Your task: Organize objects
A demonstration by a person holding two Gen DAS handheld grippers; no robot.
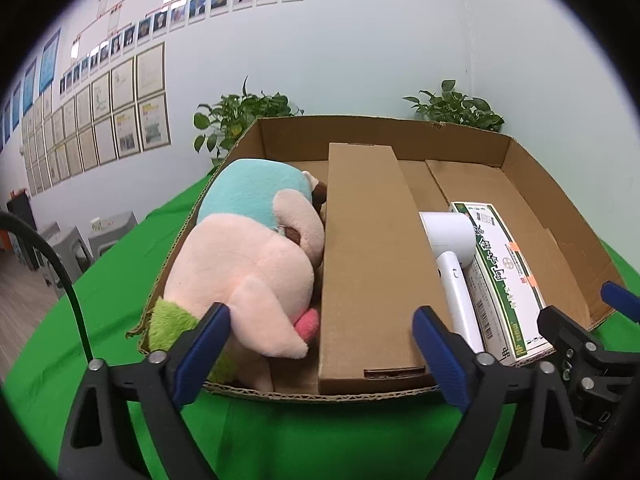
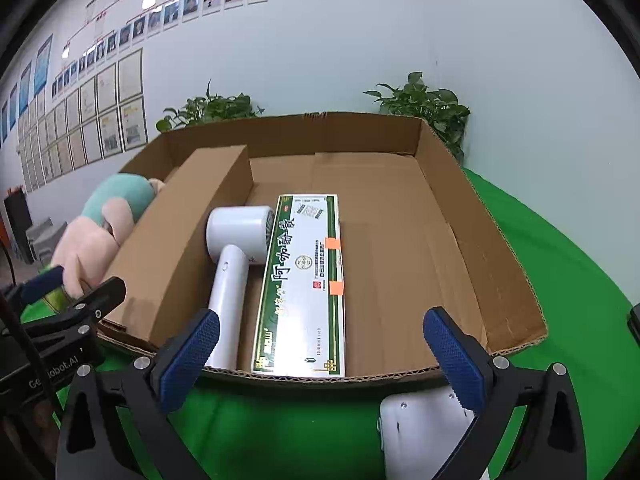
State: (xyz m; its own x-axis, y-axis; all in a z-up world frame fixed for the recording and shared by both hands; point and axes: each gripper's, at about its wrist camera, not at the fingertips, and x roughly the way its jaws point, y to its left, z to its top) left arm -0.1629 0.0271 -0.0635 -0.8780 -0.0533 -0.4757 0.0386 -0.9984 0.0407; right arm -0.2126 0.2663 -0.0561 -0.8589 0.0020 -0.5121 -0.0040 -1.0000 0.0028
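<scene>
The left gripper (image 1: 322, 344) has its fingers spread wide and holds nothing; the right gripper (image 2: 322, 346) is spread wide and holds nothing too; both hang just before the near edge of the big cardboard tray (image 2: 480, 240); inside, from left to right, lie a plush toy (image 1: 248, 264), a long brown box (image 1: 372, 264), a white hair dryer (image 2: 236, 248) and a green-and-white box (image 2: 308, 280); the tray sits on a green cloth (image 2: 300, 420); a white thing (image 2: 420, 428) lies on the cloth under the right gripper.

Both the left gripper (image 1: 322, 332) and the right gripper (image 2: 322, 338) hang level, side by side, jaws spread wide, gripping nothing.
</scene>
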